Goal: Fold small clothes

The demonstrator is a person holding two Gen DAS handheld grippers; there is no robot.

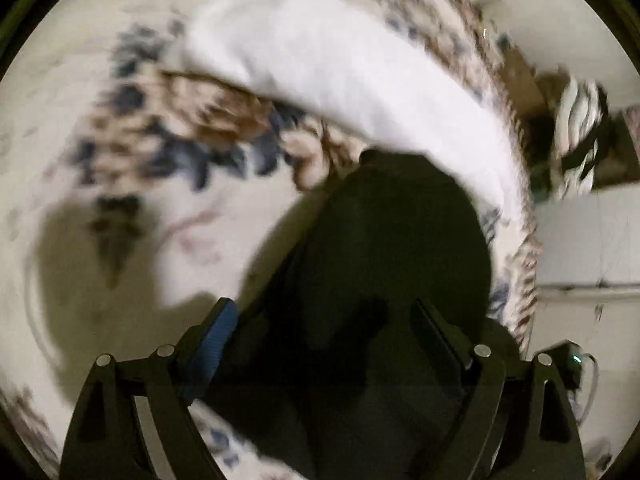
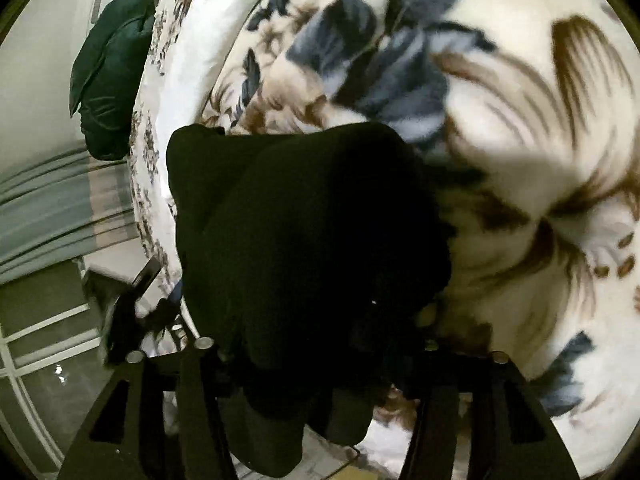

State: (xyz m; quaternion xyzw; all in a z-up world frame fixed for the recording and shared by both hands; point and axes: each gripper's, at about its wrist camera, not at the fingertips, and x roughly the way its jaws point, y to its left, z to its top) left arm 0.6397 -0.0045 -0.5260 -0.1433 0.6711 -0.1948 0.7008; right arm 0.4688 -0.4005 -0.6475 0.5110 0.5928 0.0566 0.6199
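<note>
Left tongs (image 1: 324, 320) stand wide around a black garment (image 1: 380, 248); right tongs (image 2: 316, 344) are buried in it (image 2: 304, 220), grip unclear. It lies on the flowered bed (image 2: 520, 120). Likely mid-fold; next, pinch an edge.

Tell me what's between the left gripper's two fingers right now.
In the left wrist view, the black garment fills the gap between the left gripper's fingers, draping out over the floral blanket. Blur hides whether the fingers pinch it.

garment (image 1: 380, 248): black | blanket (image 2: 520, 120): cream, blue-brown floral | pillow (image 1: 340, 72): white
</note>
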